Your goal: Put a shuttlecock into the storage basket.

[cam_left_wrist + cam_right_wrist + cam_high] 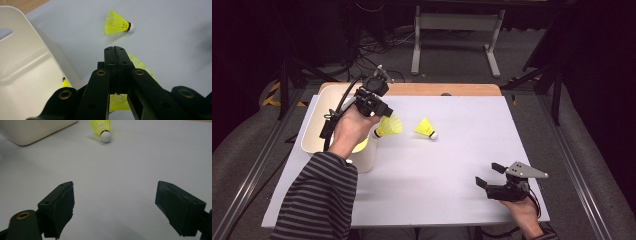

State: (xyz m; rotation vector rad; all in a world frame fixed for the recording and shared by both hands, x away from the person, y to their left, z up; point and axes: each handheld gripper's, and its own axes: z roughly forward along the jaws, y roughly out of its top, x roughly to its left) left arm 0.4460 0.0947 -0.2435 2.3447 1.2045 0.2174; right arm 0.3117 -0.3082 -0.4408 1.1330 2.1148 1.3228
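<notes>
The left gripper [379,111], upper left of the high view, has its jaws pressed tight together on the thin netted skirt of a yellow shuttlecock [388,127]. In the left gripper view that skirt [140,65] pokes out from behind and below the closed black pads. The held shuttlecock sits just over the right-hand rim of a white tub [314,131], its skirt flaring toward the right of the high view and its white cork end down-left, close to the tub wall, so its long axis runs roughly level across the frame.

The right gripper [490,175], lower right of the high view, rests on the table with its jaws spread wide and nothing between them; the right gripper view shows bare surface between the two pads.

A second shuttlecock [425,128] lies on its side near the middle of the table, well apart from both grippers, cork pointing lower right, skirt upper left. A little more yellow shows inside the tub [360,146], beside the striped sleeve [319,200].

The table [452,165] is covered in pale lilac-white, with a strip of wood along its far edge. Around it lie grey carpet and dark surroundings, with cables and a white metal frame [457,35] at the top.
</notes>
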